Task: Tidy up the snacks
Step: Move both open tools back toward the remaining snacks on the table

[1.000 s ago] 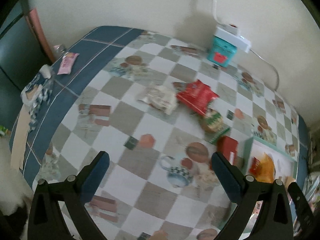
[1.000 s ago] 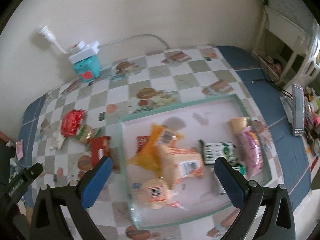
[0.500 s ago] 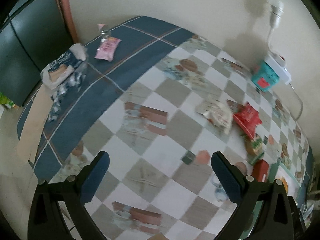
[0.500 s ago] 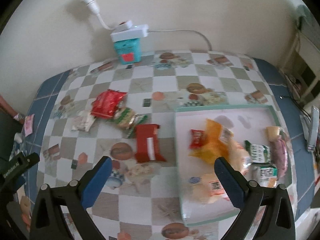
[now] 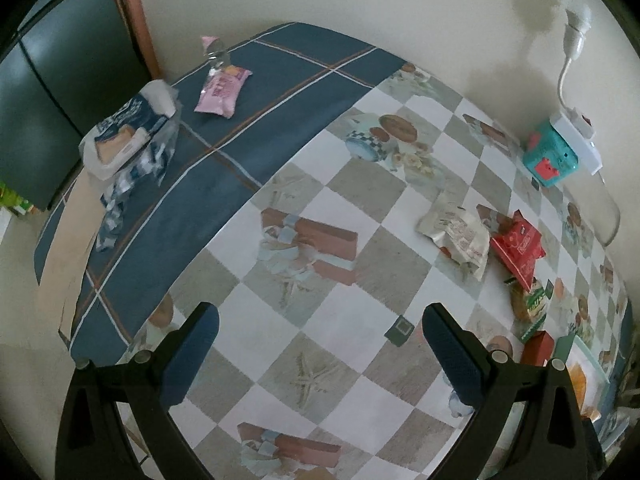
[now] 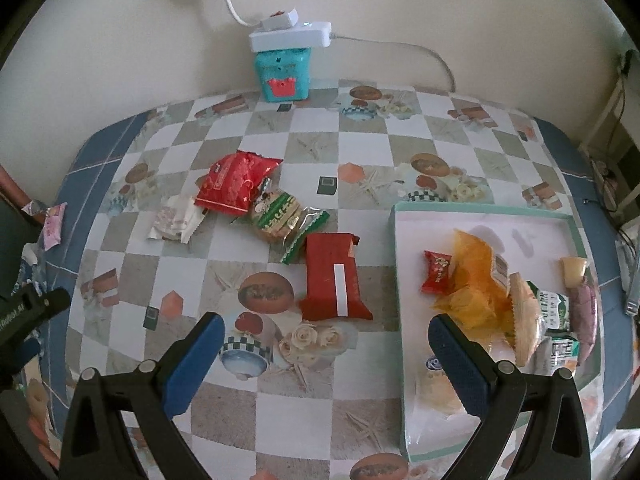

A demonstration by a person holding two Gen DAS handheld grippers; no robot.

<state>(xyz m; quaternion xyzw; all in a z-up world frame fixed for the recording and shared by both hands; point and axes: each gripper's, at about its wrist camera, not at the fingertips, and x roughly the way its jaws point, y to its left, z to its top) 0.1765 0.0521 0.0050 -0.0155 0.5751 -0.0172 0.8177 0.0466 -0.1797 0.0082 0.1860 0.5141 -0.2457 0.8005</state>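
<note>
Loose snacks lie on the checked tablecloth: a dark red packet [image 6: 334, 278], a green-wrapped cookie pack [image 6: 280, 216], a bright red bag [image 6: 236, 182] and a white wrapper [image 6: 174, 222]. A teal-rimmed tray [image 6: 402, 320] at the right holds several snacks, among them an orange bag [image 6: 474, 276]. My right gripper [image 6: 324, 358] is open and empty, above the table just in front of the dark red packet. My left gripper [image 5: 318, 350] is open and empty over the table's left half. A pink packet [image 5: 222, 90] lies at the far left corner.
A teal box [image 6: 284, 70] with a white power strip [image 6: 290, 34] on top stands against the back wall. A blue-and-white bag with tissue [image 5: 128, 140] sits near the table's left edge. A dark cabinet [image 5: 44, 92] stands left of the table.
My right gripper has swung left from over the tray to the loose snacks. My left gripper has swung left, away from the snacks, toward the table's blue left end.
</note>
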